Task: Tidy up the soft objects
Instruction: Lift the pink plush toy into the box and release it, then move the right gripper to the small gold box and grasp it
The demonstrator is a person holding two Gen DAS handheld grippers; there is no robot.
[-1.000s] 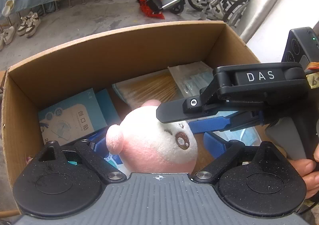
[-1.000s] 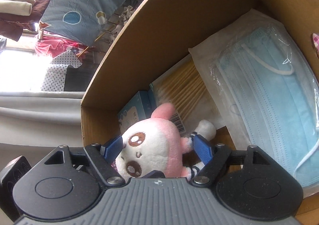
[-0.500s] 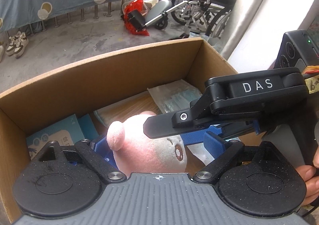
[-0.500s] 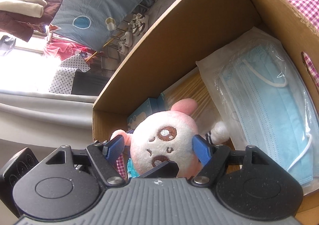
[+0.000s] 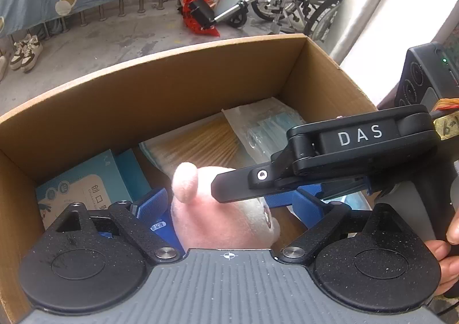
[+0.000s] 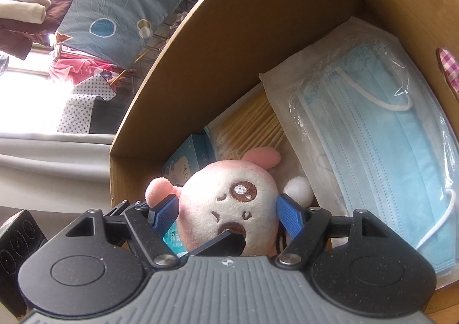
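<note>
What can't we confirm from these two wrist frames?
- Plush toy body: both views, hidden behind the gripper housings.
- Right gripper finger contact with the toy: cannot tell.
- Left gripper: right one crosses it; grasp unclear.
- Teal box label: too small.
- Mask pack: cut off by the frame's right edge.

Both wrist views look closely down into the same cardboard box (image 5: 172, 88), from different sides.

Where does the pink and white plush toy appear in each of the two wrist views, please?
Left wrist view: the pink and white plush toy sits low and central, partly behind the right gripper's black finger.
Right wrist view: low and central, its embroidered face between the blue jaws.
Shared landmark: the clear packet of blue face masks in the brown cardboard box.
</note>
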